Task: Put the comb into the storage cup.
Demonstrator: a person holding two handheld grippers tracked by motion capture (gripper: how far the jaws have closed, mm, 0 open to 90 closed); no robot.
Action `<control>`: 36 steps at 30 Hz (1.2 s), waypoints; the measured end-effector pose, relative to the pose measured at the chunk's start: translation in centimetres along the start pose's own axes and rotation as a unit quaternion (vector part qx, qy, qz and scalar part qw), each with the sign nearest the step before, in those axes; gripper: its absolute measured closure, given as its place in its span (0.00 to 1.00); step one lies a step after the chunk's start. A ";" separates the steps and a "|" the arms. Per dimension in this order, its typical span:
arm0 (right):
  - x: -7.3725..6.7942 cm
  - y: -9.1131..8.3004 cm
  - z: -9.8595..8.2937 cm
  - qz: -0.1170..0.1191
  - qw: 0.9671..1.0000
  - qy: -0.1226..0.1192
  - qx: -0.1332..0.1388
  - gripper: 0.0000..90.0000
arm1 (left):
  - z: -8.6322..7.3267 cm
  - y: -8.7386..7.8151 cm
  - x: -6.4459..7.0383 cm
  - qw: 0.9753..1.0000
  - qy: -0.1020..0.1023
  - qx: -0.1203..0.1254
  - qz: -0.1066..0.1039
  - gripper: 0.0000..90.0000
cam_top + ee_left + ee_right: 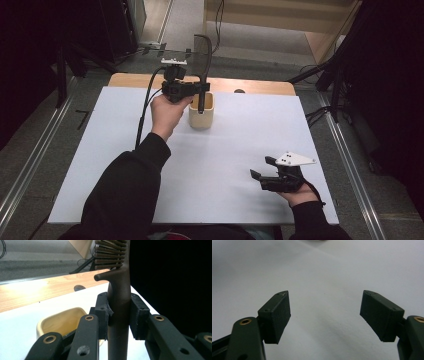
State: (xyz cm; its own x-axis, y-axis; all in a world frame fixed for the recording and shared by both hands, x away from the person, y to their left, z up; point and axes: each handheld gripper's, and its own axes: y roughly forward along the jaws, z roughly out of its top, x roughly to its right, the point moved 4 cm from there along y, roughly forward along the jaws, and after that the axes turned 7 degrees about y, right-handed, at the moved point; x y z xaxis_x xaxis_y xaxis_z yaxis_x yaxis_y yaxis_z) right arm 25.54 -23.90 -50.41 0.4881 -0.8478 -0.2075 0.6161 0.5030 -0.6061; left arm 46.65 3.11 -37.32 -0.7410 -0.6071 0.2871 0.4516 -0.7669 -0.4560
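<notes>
left claw (199, 90): raised, jaws clamped shut | right claw (263, 168): low, jaws spread apart

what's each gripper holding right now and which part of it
The left gripper clamps the comb by its handle, upright over the cup. The right gripper is open, holding nothing.

High view: looked down over white table (225, 165). Gripper views: sat close along jaws; shared tabletop.

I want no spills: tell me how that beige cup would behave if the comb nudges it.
The cup looks small and probably light, so a sideways push from the comb may slide or tip it. The comb, upright in the left gripper, looks stiff, so it would pass pushes on.
</notes>
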 end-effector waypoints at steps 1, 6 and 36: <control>0.0 0.0 0.0 0.000 1.000 0.000 0.000 0.25 | 0.1 0.1 -0.1 1.000 0.000 0.002 0.001 0.81; -0.1 0.1 0.0 0.004 1.000 -0.002 -0.001 0.25 | 0.5 0.5 -0.3 1.000 0.004 0.011 0.000 0.81; 0.0 -0.1 0.2 -0.001 1.000 -0.004 0.007 0.25 | 0.6 2.8 -3.6 0.999 0.009 0.005 0.036 0.81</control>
State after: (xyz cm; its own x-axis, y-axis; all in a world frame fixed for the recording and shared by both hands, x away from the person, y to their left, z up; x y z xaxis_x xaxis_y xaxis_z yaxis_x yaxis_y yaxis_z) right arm 25.55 -23.90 -50.20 0.4914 -0.8474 -0.2010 0.6252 0.5039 -0.5960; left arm 50.88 3.09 -39.13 -0.7150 -0.6575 0.2376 0.5101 -0.7230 -0.4660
